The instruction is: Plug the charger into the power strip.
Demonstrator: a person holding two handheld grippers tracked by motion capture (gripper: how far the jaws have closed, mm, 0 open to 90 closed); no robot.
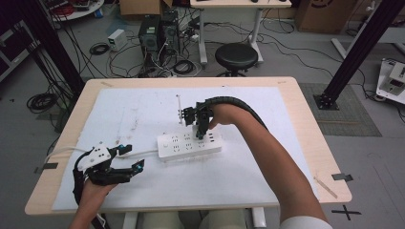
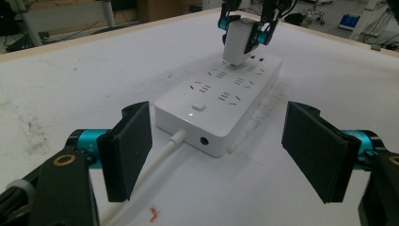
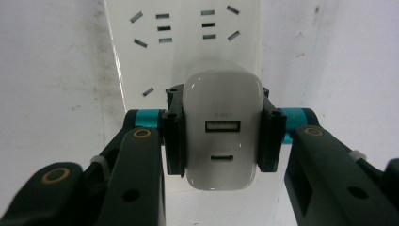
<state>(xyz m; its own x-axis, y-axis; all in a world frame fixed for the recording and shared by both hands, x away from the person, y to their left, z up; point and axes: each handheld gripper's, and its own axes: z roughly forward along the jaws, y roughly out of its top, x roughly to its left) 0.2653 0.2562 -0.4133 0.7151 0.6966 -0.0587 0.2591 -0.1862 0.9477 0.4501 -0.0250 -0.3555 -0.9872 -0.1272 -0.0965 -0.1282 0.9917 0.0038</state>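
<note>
Faint print on charger (image 3: pixel 222 136) above ports, too blurred to read.

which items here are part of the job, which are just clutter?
In the job:
- white charger, clamped in the right gripper
- power strip under it
- left gripper, jaws open, near the strip's cable end

Lying about:
- black stool
- computer towers and floor cables

My right gripper (image 1: pixel 202 125) stands upright over the white power strip (image 1: pixel 189 145) mid-table (image 1: pixel 296 157); my left gripper (image 1: pixel 128 159) rests apart, near its cable end.
</note>
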